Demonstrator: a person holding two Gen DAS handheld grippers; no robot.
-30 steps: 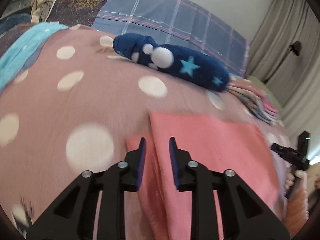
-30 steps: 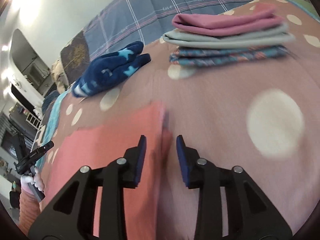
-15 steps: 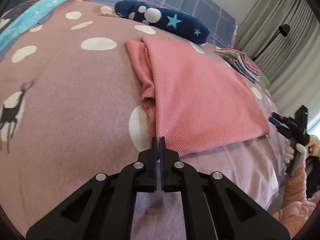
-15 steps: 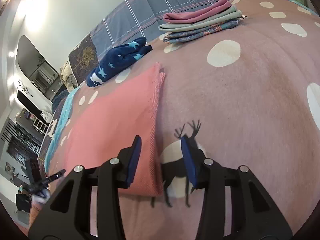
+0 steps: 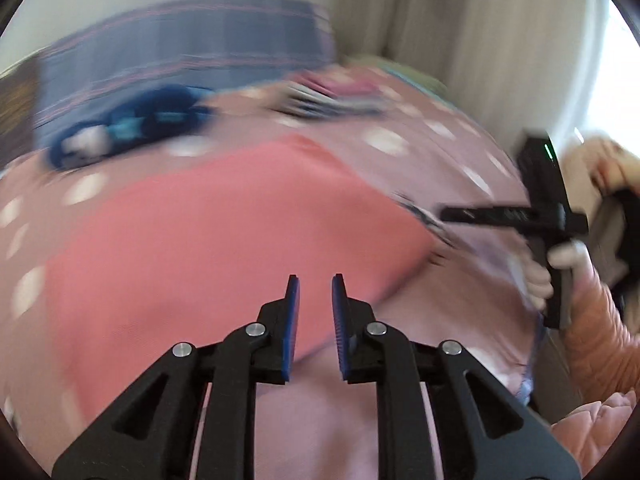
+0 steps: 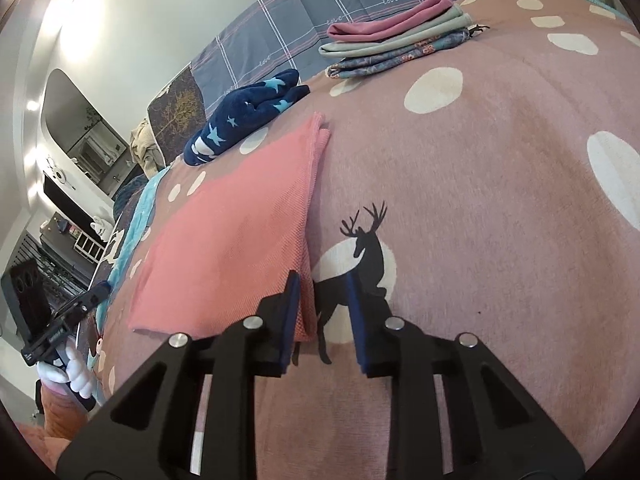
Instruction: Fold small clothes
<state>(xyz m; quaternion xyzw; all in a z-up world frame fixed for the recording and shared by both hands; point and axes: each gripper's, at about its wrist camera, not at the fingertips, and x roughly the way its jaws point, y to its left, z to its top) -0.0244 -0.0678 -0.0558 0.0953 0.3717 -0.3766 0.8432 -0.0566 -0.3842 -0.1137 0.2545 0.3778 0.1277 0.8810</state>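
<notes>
Two hand-held grippers, the left hand-held gripper (image 5: 315,280) and right hand-held gripper (image 6: 322,276), stand open and empty at the near edge of the pink cloth (image 6: 236,236) lying folded on the bed (image 6: 500,184), so a pinch might catch only one layer and spoil the fold.

A bed covered by a dusty-pink blanket (image 6: 500,168) with cream dots and a black deer print fills the room's middle. A blue-grey plaid pillow (image 6: 320,12) leans on the pale, brightly lit wall (image 6: 132,20). Beige curtains (image 5: 472,40) hang by a bright window (image 5: 612,80). A rounded mirror (image 6: 76,120) and dark shelving (image 6: 68,236) stand off to one side.
</notes>
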